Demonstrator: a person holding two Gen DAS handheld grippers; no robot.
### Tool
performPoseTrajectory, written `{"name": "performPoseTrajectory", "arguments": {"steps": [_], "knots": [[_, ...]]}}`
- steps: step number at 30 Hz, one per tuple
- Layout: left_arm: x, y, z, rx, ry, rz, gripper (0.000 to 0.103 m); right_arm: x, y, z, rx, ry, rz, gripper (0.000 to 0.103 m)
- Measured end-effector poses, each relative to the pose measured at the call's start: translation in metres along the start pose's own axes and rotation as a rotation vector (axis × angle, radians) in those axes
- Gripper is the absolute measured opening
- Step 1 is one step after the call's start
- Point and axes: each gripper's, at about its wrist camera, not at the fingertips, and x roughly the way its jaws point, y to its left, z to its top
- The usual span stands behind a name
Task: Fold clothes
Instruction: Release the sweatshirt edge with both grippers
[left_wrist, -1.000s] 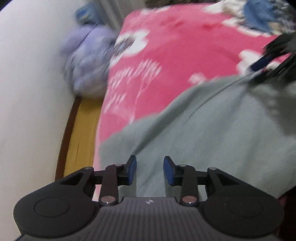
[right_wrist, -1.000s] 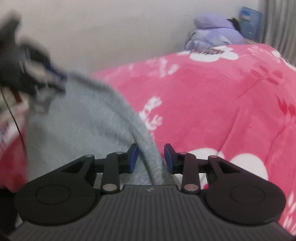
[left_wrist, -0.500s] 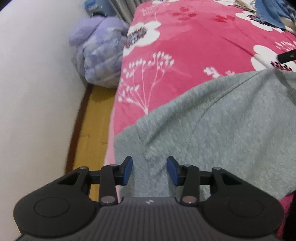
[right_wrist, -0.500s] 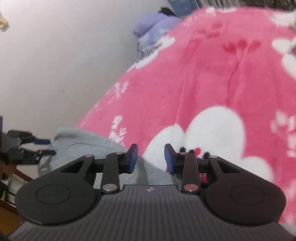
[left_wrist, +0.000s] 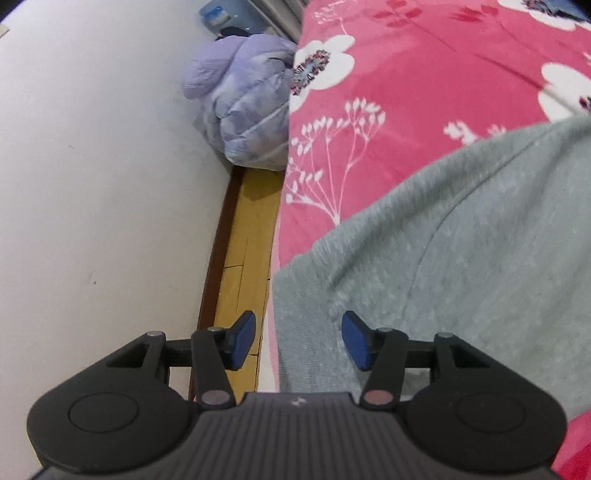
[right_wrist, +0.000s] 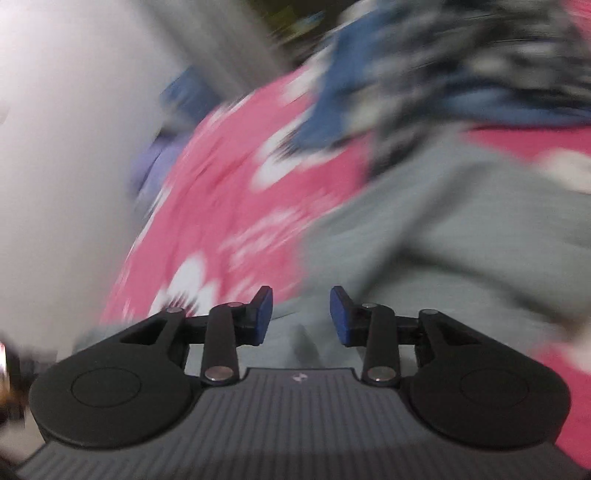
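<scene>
A grey knit garment (left_wrist: 461, 258) lies spread on the pink flowered bedcover (left_wrist: 424, 92); its ribbed hem corner sits at the bed's left edge. My left gripper (left_wrist: 298, 339) is open just above that corner, with the cloth edge running between the blue pads and nothing pinched. The right wrist view is heavily blurred by motion. There the grey garment (right_wrist: 461, 236) fills the right half, and my right gripper (right_wrist: 301, 315) hovers open over one of its edges, holding nothing.
A white wall (left_wrist: 92, 184) runs along the left, with a strip of wooden floor (left_wrist: 251, 251) between it and the bed. A lilac padded bundle (left_wrist: 247, 107) sits in that gap. Blue and patterned clothes (right_wrist: 443, 74) are heaped at the far side of the bed.
My left gripper has opened wider and slid left to the garment's hem corner at the bed edge. The right gripper has swung round quickly from the bare bedcover toward the grey garment.
</scene>
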Motion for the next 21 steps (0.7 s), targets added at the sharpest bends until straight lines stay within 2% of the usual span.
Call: {"name": "performPoseTrajectory", "arguments": {"steps": [1, 3, 4, 6, 9, 11, 13, 17, 20, 21], "knots": [[-0.004, -0.002, 0.003, -0.005, -0.001, -0.005, 0.054, -0.014, -0.017, 0.001, 0.057, -0.031, -0.040, 0.052], [-0.011, -0.013, 0.007, 0.002, -0.011, -0.007, 0.054, -0.042, -0.051, 0.002, 0.171, -0.087, -0.116, 0.056], [-0.013, -0.018, 0.007, 0.003, -0.005, -0.005, 0.054, -0.045, -0.065, -0.002, 0.229, -0.078, -0.125, 0.056], [-0.016, -0.023, 0.002, -0.015, 0.017, -0.001, 0.054, -0.047, -0.084, -0.011, 0.313, -0.063, -0.122, 0.056], [-0.024, -0.015, -0.018, -0.112, 0.062, 0.000, 0.054, -0.047, -0.073, -0.013, 0.285, -0.073, -0.067, 0.057], [-0.028, 0.003, -0.036, -0.231, 0.103, -0.017, 0.054, -0.042, -0.048, -0.006, 0.193, -0.069, 0.015, 0.057], [-0.035, 0.027, -0.061, -0.418, 0.145, -0.075, 0.055, -0.026, -0.011, 0.000, 0.065, -0.037, 0.140, 0.057], [-0.042, 0.050, -0.112, -0.765, 0.166, -0.301, 0.064, 0.032, 0.079, 0.014, -0.158, 0.092, 0.414, 0.061], [-0.036, 0.043, -0.134, -0.897, 0.123, -0.403, 0.067, 0.089, 0.157, 0.014, -0.312, 0.209, 0.564, 0.065], [-0.031, 0.040, -0.138, -0.931, 0.114, -0.426, 0.067, 0.106, 0.182, 0.005, -0.356, 0.245, 0.586, 0.070]]}}
